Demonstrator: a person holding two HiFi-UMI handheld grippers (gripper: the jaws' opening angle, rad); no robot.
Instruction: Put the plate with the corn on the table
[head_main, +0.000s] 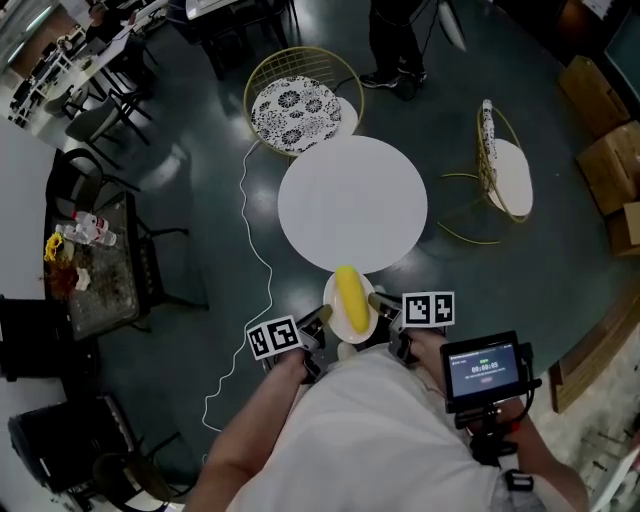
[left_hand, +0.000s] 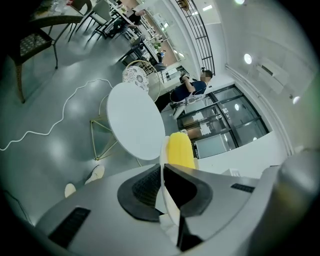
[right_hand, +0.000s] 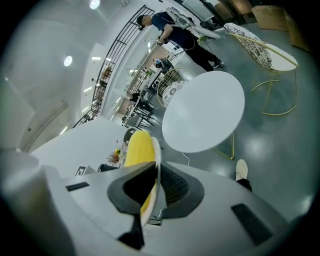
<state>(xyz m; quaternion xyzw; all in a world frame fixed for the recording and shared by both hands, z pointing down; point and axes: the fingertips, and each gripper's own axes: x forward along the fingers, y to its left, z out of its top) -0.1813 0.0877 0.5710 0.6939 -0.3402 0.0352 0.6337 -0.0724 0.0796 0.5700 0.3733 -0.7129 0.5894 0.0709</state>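
A small white plate (head_main: 336, 315) carries a yellow corn cob (head_main: 350, 296) and hangs in the air just short of the near edge of the round white table (head_main: 352, 202). My left gripper (head_main: 318, 321) is shut on the plate's left rim, my right gripper (head_main: 378, 304) on its right rim. In the left gripper view the plate's edge (left_hand: 162, 150) runs between the black pads with the corn (left_hand: 180, 149) beyond and the table (left_hand: 134, 120) ahead. The right gripper view shows the plate rim (right_hand: 157, 160), the corn (right_hand: 138, 147) and the table (right_hand: 204, 111).
Two wire chairs with patterned cushions stand round the table, one at the far side (head_main: 298, 104) and one at the right (head_main: 502, 168). A white cable (head_main: 252, 262) trails over the dark floor at the left. A cluttered dark table (head_main: 94, 262) stands far left, cardboard boxes (head_main: 612, 160) far right.
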